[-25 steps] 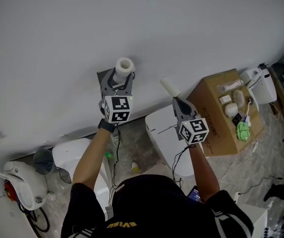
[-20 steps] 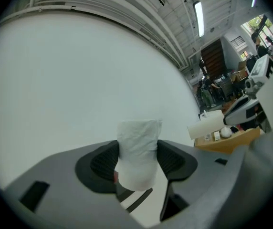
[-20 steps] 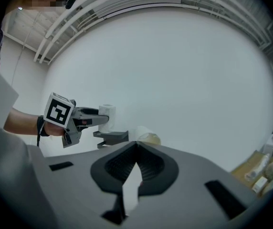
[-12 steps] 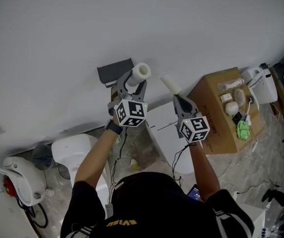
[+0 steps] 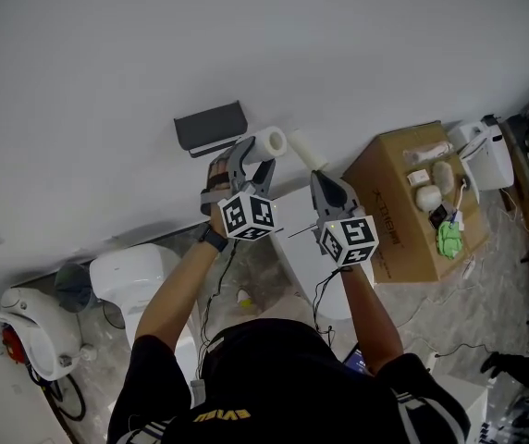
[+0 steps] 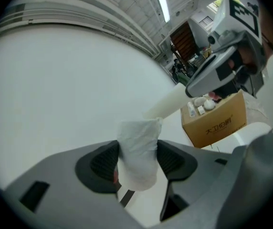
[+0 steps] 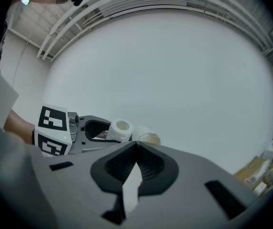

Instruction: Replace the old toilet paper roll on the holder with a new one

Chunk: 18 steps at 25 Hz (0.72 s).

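My left gripper (image 5: 255, 157) pinches the small paper roll (image 5: 271, 142). My right gripper (image 5: 320, 178) is pressed together on a cream tube (image 5: 305, 150).

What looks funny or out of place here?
The wall holder has no roll on it. The small toilet paper roll is clamped, wrinkled, in the left gripper instead, and the right gripper pinches a bare cream tube.

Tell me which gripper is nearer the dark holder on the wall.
Left. The left gripper, holding the paper roll, sits just below-right of the holder; the right gripper, holding a cream tube, is farther right.
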Each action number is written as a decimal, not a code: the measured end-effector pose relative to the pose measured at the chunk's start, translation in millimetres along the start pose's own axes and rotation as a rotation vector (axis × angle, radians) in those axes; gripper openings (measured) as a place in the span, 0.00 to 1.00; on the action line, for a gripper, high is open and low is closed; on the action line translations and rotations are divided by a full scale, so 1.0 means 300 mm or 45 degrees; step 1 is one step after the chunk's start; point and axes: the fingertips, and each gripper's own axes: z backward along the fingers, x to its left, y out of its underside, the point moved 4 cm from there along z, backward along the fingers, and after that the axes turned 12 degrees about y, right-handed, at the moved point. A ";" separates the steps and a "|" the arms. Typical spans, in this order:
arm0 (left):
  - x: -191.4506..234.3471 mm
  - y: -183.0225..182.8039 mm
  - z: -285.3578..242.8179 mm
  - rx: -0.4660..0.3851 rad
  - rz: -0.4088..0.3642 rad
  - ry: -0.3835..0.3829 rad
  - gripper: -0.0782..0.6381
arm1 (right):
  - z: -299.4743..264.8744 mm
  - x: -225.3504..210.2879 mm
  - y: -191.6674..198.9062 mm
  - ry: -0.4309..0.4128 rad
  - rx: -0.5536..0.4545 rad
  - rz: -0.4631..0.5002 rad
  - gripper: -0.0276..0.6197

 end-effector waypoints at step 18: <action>-0.110 0.091 -0.135 0.132 -0.494 0.065 0.47 | -0.057 -0.026 0.051 0.064 0.050 0.025 0.04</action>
